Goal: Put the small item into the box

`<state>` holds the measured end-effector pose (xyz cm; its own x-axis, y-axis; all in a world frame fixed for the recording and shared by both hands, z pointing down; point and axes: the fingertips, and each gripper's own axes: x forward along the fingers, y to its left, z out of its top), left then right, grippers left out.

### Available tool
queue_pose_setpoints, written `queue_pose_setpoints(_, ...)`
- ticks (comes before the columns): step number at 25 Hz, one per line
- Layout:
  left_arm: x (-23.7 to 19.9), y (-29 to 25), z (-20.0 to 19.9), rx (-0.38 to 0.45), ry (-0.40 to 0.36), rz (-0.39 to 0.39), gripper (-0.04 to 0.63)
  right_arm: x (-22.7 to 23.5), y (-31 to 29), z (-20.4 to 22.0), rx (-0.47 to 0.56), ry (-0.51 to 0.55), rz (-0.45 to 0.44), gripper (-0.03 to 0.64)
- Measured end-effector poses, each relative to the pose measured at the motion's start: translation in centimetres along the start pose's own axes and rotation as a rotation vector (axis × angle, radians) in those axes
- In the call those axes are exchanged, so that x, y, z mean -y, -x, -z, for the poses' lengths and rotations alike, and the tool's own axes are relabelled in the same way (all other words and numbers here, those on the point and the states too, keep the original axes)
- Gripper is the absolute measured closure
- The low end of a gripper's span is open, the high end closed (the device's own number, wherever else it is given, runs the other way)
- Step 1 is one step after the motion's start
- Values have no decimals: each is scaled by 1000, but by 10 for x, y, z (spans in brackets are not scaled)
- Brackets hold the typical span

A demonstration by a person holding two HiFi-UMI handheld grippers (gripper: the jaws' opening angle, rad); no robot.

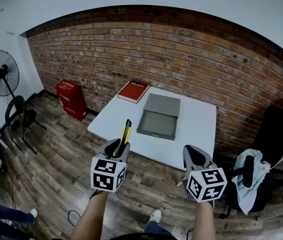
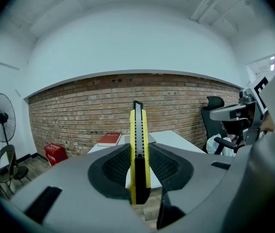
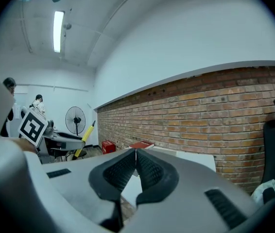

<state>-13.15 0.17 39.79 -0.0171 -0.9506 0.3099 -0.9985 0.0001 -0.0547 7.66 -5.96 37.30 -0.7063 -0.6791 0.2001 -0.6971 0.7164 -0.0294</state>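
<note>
1. Head view shows the left gripper (image 1: 120,146) pinching a slim yellow-and-black plastic utility knife (image 1: 126,133), its long axis upright, tip leaning far.
2. Far and slightly right of the knife, an open, shallow grey rectangular box (image 1: 157,124) lies on the smooth white table (image 1: 199,129).
3. The right gripper (image 1: 195,156), jaws pressed together on nothing, hangs near the table's near-right edge; the left is the one carrying the item.

A white rectangular table (image 1: 196,129) stands on a wood-plank floor (image 1: 56,154). A shallow grey box (image 1: 156,125) lies open near the table's middle, with its grey lid (image 1: 163,104) flat against the box's 12 o'clock edge. A red book (image 1: 133,90) lies on the table corner at 10 o'clock from the box, apart from it.
</note>
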Motion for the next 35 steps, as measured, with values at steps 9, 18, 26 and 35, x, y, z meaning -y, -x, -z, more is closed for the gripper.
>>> queue_pose_setpoints(9, 10, -89, -34, -11, -3, -15, 466, 73, -63, -17, -5, -4, -28, 597)
queue_pose_setpoints(18, 19, -139, -46, -34, -8, -32, 466, 115, -97, -20, -9, -11, -61, 597)
queue_pose_setpoints(26, 21, -163, -57, -27, -19, -36, 466, 133, -115, -22, -4, -17, -73, 597)
queue_pose_setpoints(35, 1, -190, -61, -23, -19, -20, 466, 136, -145, -27, -3, -11, -61, 597)
